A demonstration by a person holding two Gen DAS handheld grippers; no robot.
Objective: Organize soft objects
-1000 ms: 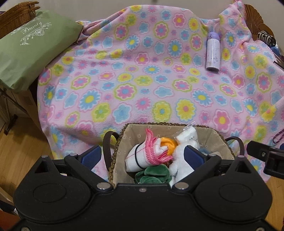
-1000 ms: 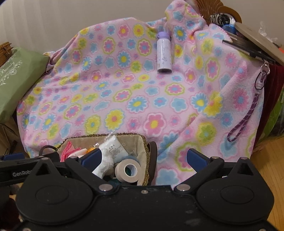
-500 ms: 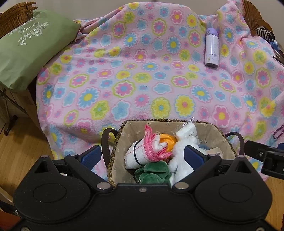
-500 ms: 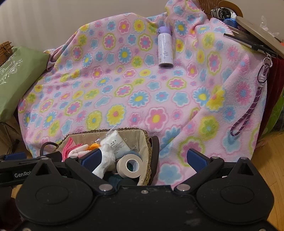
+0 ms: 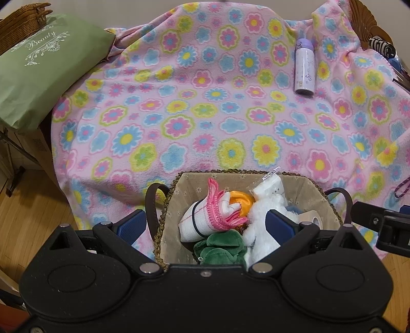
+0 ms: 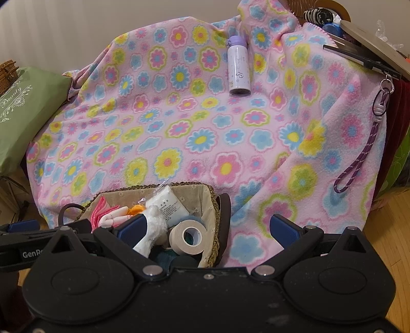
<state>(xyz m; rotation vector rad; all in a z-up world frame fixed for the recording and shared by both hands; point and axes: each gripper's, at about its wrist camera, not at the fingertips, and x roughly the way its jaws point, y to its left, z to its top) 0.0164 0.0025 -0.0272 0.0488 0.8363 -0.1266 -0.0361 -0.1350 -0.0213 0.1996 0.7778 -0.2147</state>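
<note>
A woven basket [image 5: 176,197] [image 6: 214,202] with dark handles sits at the near edge of the flowered blanket [image 5: 205,112] [image 6: 205,133]. It holds a rolled white and pink cloth [image 5: 205,220], an orange item [image 5: 241,199], a green plush [image 5: 217,248], a white fluffy toy [image 5: 258,230] [image 6: 151,230], a clear packet of white pads [image 6: 169,205] and a tape roll [image 6: 188,237]. My left gripper [image 5: 206,225] is open, its fingers astride the basket's left half. My right gripper [image 6: 205,228] is open over the basket's right rim.
A lilac bottle [image 5: 304,68] [image 6: 239,66] lies on the blanket at the back. A green bag [image 5: 43,74] rests at the left beside a wicker basket [image 5: 20,23]. A purple cord [image 6: 358,164] hangs at the right. Wooden floor [image 5: 28,212] lies below.
Both cameras have pulled back and risen slightly, so the basket shows a little more fully. Both grippers stay open and the contents have not moved.
</note>
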